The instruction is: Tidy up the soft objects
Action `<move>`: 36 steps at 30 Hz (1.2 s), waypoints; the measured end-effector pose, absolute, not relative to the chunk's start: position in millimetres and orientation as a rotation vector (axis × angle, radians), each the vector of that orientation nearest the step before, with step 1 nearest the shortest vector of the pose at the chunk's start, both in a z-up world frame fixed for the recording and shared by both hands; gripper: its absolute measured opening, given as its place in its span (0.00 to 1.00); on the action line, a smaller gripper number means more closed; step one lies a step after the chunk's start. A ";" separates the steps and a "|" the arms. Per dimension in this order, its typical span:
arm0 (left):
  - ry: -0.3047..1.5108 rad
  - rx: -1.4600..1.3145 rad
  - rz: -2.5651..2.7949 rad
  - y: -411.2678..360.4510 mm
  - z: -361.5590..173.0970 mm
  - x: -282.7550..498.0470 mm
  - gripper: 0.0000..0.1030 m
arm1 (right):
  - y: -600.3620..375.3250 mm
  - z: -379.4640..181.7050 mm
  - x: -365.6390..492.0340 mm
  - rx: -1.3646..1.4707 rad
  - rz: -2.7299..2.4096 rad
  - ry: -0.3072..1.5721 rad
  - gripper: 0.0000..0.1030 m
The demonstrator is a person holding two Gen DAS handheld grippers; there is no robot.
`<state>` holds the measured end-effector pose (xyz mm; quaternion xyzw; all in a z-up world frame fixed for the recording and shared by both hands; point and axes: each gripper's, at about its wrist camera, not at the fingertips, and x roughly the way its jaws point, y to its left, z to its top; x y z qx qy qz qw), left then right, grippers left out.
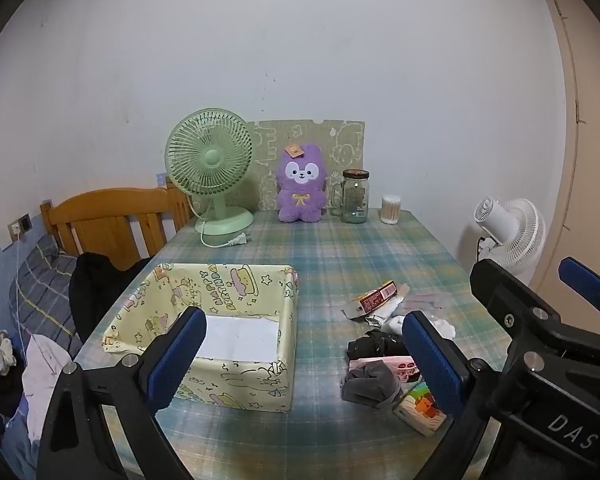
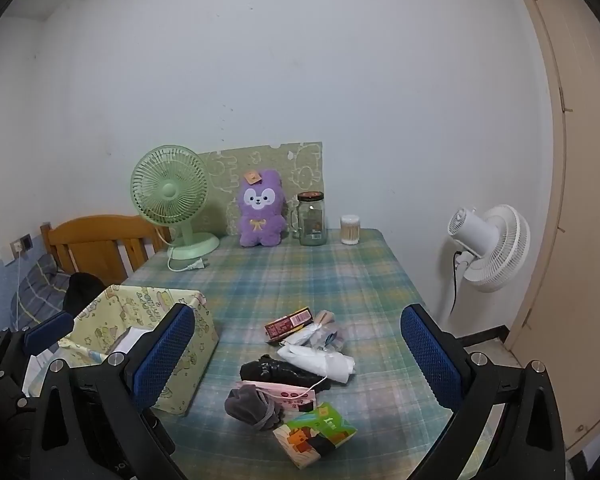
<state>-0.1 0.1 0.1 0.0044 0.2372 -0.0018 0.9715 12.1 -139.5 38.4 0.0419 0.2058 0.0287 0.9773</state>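
Observation:
A yellow cartoon-print fabric box stands open on the plaid table, a white sheet on its bottom. Right of it lies a pile: a grey sock, a black bundle, a white cloth, a red packet, a pink packet and a green tissue pack. A purple plush bunny sits at the far edge. My left gripper is open and empty between box and pile. My right gripper is open and empty above the pile.
At the table's far edge stand a green desk fan, a glass jar and a cotton swab tub. A white floor fan stands to the right. A wooden headboard and bedding lie to the left.

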 end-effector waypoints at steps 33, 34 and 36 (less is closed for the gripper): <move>0.485 0.011 -0.005 3.8 2.4 -0.5 0.97 | -137.2 39.7 11.7 0.081 0.061 0.414 1.00; 0.484 0.012 -0.005 4.2 2.7 -0.5 0.97 | -137.3 39.7 11.5 0.080 0.060 0.414 1.00; 0.482 0.010 -0.005 6.4 4.9 -1.7 0.97 | -137.1 39.9 11.5 0.079 0.060 0.412 1.00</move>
